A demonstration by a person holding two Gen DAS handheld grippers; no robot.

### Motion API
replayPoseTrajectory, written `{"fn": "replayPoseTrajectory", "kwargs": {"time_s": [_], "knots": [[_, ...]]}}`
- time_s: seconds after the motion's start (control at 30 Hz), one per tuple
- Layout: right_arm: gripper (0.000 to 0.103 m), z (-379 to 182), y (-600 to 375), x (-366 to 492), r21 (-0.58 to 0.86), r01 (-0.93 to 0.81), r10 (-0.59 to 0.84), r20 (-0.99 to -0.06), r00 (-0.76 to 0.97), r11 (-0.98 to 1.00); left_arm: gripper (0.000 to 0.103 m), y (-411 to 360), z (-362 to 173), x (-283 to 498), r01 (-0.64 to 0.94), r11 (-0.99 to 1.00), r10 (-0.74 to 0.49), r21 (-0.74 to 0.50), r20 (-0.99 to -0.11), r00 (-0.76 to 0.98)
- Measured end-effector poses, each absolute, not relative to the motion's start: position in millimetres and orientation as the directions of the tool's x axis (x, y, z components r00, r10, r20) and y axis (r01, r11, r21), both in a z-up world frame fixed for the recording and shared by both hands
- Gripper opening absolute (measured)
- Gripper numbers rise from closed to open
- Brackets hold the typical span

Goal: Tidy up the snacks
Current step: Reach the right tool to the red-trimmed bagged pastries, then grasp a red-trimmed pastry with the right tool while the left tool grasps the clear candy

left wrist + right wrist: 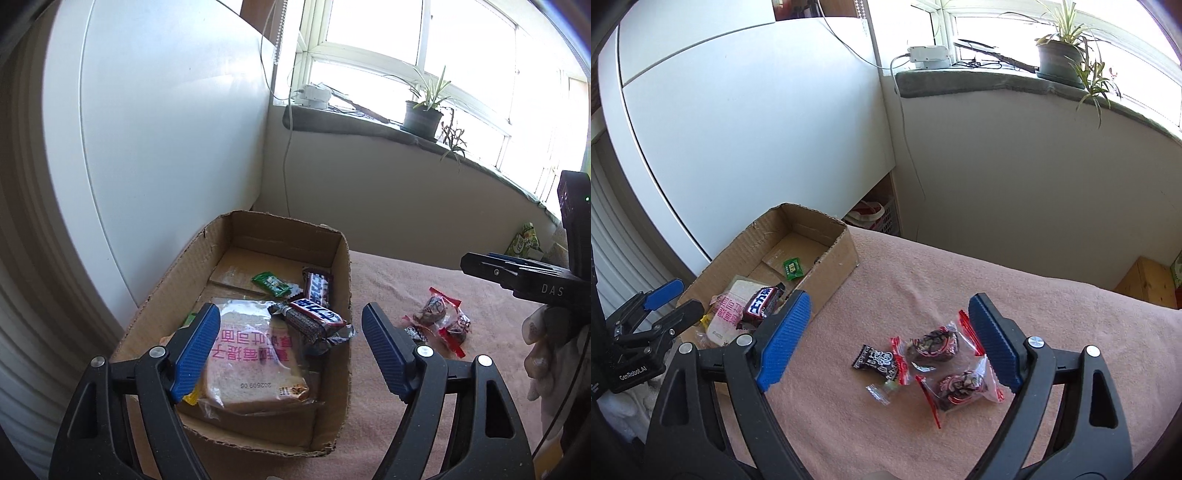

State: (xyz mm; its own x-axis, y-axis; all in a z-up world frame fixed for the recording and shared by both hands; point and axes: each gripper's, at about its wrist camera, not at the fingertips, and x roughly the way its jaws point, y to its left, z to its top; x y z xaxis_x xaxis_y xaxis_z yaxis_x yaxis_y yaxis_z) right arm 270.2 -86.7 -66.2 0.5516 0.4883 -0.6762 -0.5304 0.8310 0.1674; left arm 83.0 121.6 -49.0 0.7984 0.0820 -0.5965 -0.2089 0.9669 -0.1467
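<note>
Cardboard box [258,236] sits at the left end of the pink-covered counter [1052,306], its near wall partly hidden behind the left gripper [288,350] in the left wrist view. That gripper hangs over the box with jaws spread wide, nothing between the pads. Inside the box: one sliced bread pack [251,365], two dark chocolate bars [314,314] lying crossed against the right wall, one green sachet [275,282], and a yellow wrapper [192,397] peeking from under the bread (only a corner shows, so what it is cannot be told). A sliver of something green also shows behind the left finger, too little to name.

Out on the cloth, the right gripper [886,339] is also wide, empty, hovering above the loose snacks. Count here: two clear red-edged packets [934,345] with dark contents, one small black candy [877,360] touching the upper packet, and one tiny clear-wrapped sweet [881,389] just below it. The nearer packet's right edge slips behind the right finger. From the left wrist view the same cluster is bunched and blurred, and the tiny sweet cannot be made out. A gloved hand [543,354] shows at that view's right edge, cut off by the frame.
</note>
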Motion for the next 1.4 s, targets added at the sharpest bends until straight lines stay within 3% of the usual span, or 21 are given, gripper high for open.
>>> {"fn": "replayPoseTrajectory", "kwargs": {"time_s": [0.4,0.6,0.7,0.77,1.17,1.3,1.4], "knots": [[0.090,-105,-147,286,0.231,-0.462,0.461,-0.744,0.484,0.856,0.078,49,-56,102,-0.047,0.990,-0.046,-0.135,-0.614,0.788],[0.090,-126,-154,282,0.247,-0.464,0.463,-0.771,0.438,0.851,0.050,16,-72,114,0.043,0.987,-0.137,-0.157,-0.654,0.744],[0.088,-134,-156,282,0.272,-0.454,0.472,-0.776,0.419,0.849,0.044,5,-86,124,0.067,0.981,-0.174,-0.181,-0.681,0.711],[0.081,-139,-158,284,0.301,-0.447,0.488,-0.779,0.395,0.842,0.040,0,-94,132,0.078,0.978,-0.192,-0.191,-0.698,0.690],[0.078,-163,-149,303,0.408,-0.378,0.530,-0.787,0.316,0.831,0.038,-6,-122,170,0.077,0.975,-0.209,-0.208,-0.743,0.635],[0.064,-165,-145,307,0.393,-0.372,0.513,-0.798,0.316,0.841,0.034,-10,-126,177,0.083,0.975,-0.212,-0.207,-0.751,0.625],[0.063,-167,-145,309,0.389,-0.374,0.509,-0.803,0.311,0.842,0.031,-16,-127,180,0.097,0.975,-0.216,-0.200,-0.754,0.621]]}}
